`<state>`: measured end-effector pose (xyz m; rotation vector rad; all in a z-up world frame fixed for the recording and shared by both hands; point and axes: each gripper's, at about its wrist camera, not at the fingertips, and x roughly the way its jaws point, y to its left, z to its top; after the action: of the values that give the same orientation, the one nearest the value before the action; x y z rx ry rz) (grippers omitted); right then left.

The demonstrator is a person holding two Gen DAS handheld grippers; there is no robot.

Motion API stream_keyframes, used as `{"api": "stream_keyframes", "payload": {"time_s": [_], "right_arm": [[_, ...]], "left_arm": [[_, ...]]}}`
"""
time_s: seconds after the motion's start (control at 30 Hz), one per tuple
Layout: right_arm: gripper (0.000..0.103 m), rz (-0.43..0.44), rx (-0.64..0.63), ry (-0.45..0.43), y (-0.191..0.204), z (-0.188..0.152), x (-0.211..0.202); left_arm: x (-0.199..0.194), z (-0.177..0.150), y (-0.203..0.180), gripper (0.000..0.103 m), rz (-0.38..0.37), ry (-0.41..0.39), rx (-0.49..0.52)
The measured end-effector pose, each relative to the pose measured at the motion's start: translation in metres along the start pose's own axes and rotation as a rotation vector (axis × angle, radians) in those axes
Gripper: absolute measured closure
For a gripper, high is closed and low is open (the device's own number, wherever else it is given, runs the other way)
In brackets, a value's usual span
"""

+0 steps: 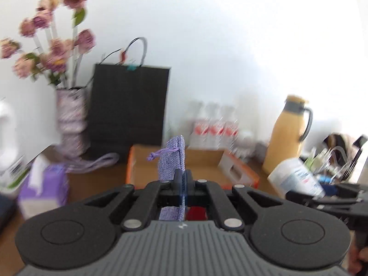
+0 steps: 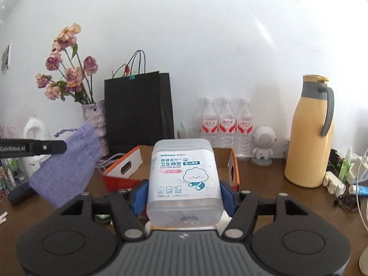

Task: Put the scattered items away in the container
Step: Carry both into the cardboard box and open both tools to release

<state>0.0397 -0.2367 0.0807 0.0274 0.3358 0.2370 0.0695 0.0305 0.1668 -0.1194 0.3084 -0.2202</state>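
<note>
My left gripper point(image 1: 183, 179) is shut on a purple drawstring pouch point(image 1: 172, 158), held edge-on in the air in front of the orange-rimmed cardboard box point(image 1: 202, 161). In the right wrist view the pouch point(image 2: 66, 163) hangs from the left gripper point(image 2: 57, 147) at the left, beside the box point(image 2: 124, 165). My right gripper point(image 2: 182, 195) is shut on a clear cotton bud box point(image 2: 184, 179) with a cloud label, held above the table in front of the cardboard box. The cotton bud box also shows at the right of the left wrist view point(image 1: 296, 177).
Against the wall stand a vase of dried flowers point(image 2: 94, 119), a black paper bag point(image 2: 138, 110), three water bottles point(image 2: 226, 124), a small white speaker figure point(image 2: 263, 145) and a yellow thermos jug point(image 2: 310, 133). A purple tissue pack point(image 1: 43, 186) sits left. Small clutter lies far right point(image 2: 340, 181).
</note>
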Motion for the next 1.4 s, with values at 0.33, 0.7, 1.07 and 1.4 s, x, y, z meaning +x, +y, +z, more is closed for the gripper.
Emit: {"api": "stream_keyframes", "payload": {"time_s": [0.33, 0.7, 1.07, 1.4], "right_arm": [[0.04, -0.068, 0.014, 0.229, -0.054, 0.086, 0.208], [0.04, -0.191, -0.056, 0.607, -0.05, 0.045, 0.376], [0.029, -0.16, 0.041, 0.65, -0.059, 0.081, 0.353], [0.017, -0.077, 0.069, 0.758, -0.065, 0.102, 0.264]], "left_arm": [[0.25, 0.034, 0.03, 0.101, 0.071, 0.292, -0.061], [0.344, -0.015, 0.069, 0.098, 0.325, 0.531, 0.107], [0.323, 0.039, 0.072, 0.028, 0.285, 0.647, -0.007], [0.254, 0.05, 0.062, 0.002, 0.334, 0.772, -0.095]]}}
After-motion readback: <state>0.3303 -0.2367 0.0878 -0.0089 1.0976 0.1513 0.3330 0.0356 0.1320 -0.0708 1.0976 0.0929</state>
